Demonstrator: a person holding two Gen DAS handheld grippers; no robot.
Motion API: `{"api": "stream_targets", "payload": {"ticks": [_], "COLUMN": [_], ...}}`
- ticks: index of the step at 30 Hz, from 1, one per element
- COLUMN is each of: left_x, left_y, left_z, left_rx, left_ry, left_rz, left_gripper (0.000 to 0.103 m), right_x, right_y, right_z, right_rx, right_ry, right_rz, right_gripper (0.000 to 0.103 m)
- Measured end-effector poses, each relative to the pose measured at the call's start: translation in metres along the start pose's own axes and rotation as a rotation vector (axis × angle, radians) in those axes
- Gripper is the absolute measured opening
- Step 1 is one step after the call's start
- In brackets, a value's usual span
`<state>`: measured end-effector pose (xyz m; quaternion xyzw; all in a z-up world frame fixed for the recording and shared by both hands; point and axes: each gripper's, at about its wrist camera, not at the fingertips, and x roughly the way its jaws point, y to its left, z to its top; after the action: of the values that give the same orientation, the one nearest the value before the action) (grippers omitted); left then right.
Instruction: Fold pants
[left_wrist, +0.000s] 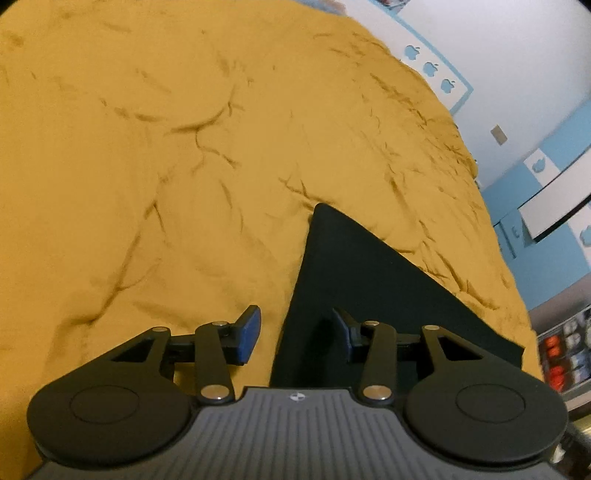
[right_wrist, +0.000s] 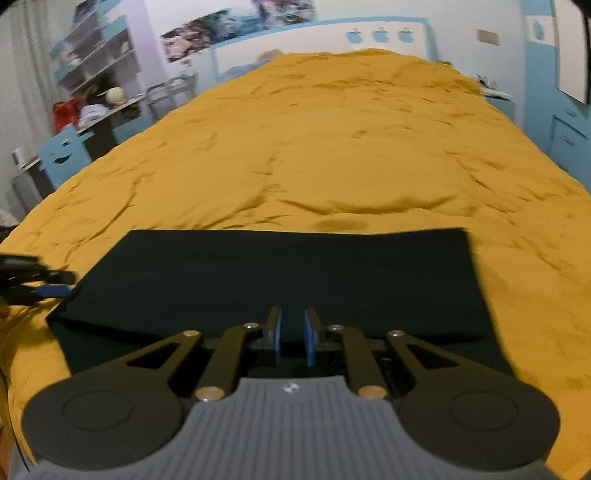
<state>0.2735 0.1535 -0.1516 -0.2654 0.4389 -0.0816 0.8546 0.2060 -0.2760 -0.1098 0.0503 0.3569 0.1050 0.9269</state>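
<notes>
Bed, mustard-yellow wrinkled cover (right_wrist: 332, 147). White-and-blue headboard with apple cutouts (right_wrist: 380, 35). Wall shelves (right_wrist: 92, 44). Posters (right_wrist: 229, 26). Cluttered desk (right_wrist: 103, 110).

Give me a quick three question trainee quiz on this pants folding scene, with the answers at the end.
1. True or false: the left tool is open.
2. What lies under the dark, flat folded cloth pants?
A. wooden table
B. mustard-yellow wrinkled bedspread
C. grey carpet
3. Fill in: the right tool is over the pants' ____ edge.

Key:
1. True
2. B
3. near; its pads have a narrow gap between them, and I cannot tell whether they are pinching cloth.
</notes>
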Motion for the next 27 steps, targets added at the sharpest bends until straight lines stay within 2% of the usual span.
{"api": "stream_targets", "payload": {"ticks": [6, 16, 19, 20, 23, 27], "left_x": [0.021, 0.028, 0.029, 0.029, 0.026, 0.01], "left_y": [0.01, -0.011, -0.017, -0.018, -0.021, -0.03], "left_z": [0.007, 0.008, 0.005, 0.005, 0.005, 0.006], "left_rx": [-0.067, 0.011, 0.058, 0.059, 0.051, 0.032], "left_ry": [0.039, 0.051, 0.048, 0.044, 0.031, -0.018], "left_rz": [-0.042, 0.066, 0.081, 0.079, 0.076, 0.064], "left_gripper": [0.05, 0.048, 0.035, 0.028, 0.017, 0.01], "right_x": [0.031, 0.06, 0.069, 0.072, 0.076, 0.076], "right_y": [0.033, 0.033, 0.035, 0.035, 0.03, 0.026], "right_z": [-0.006, -0.011, -0.014, -0.016, -0.014, -0.011], "right_rx": [-0.069, -0.118, -0.15, -0.159, -0.14, -0.125], "right_ry": [0.048, 0.094, 0.117, 0.124, 0.134, 0.138], "right_rz": [-0.013, -0.037, -0.043, -0.042, -0.03, -0.009], "right_gripper": [0.008, 0.008, 0.008, 0.008, 0.008, 0.008]}}
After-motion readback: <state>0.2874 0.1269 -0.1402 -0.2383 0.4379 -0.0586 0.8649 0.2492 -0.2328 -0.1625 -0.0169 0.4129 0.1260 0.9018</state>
